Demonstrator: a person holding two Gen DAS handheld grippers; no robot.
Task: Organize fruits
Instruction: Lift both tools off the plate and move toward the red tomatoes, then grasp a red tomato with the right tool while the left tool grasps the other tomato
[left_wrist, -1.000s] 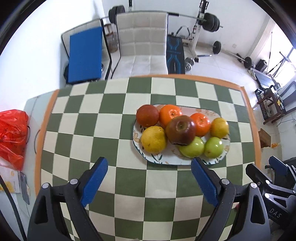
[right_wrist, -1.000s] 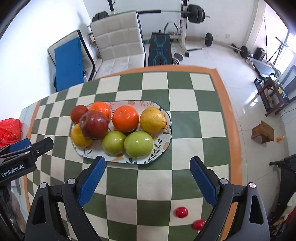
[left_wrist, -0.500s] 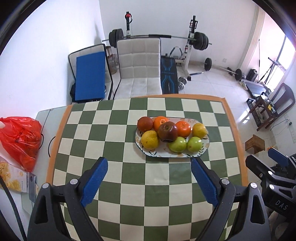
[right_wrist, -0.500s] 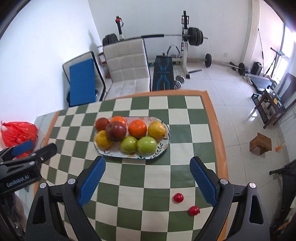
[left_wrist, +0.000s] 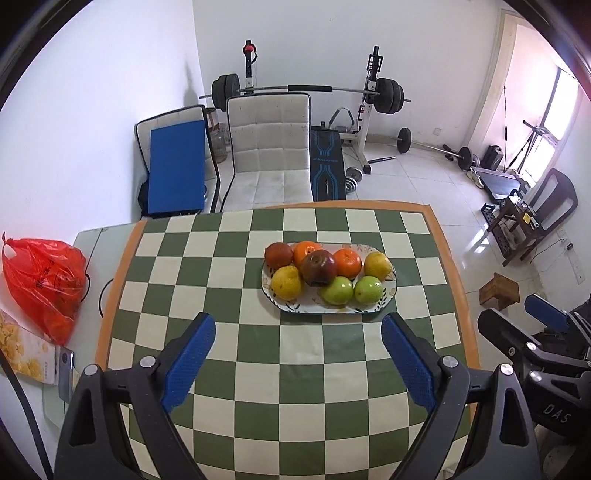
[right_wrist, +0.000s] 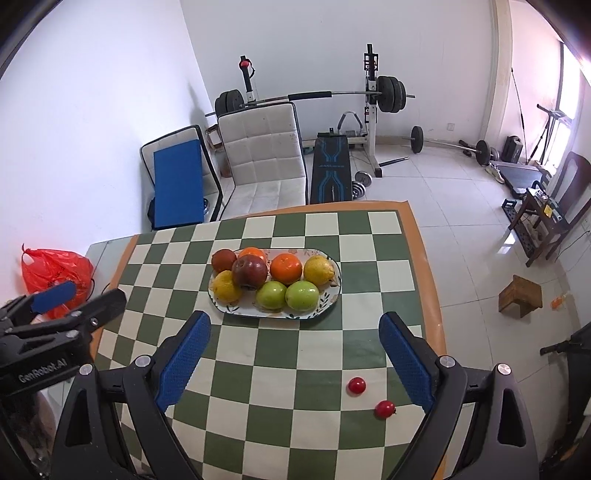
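Eight fruits (left_wrist: 318, 267) fill the oval plate (left_wrist: 306, 307); both grippers' fingers (left_wrist: 190, 350) spread apart, empty.

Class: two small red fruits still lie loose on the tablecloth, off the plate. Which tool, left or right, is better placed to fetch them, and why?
Probably the right tool. Its view shows both red fruits lying close before its open, empty jaws. The left tool, also open and empty, has neither fruit in its view. The plate sits ahead of both.

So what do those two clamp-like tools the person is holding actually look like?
Each is a black plastic frame with silver screws, forking into two fingers faced with textured blue pads. The left gripper carries white "GenRobot.AI" lettering on its side; the right gripper shows "DAS". No sleeves or hands are visible.
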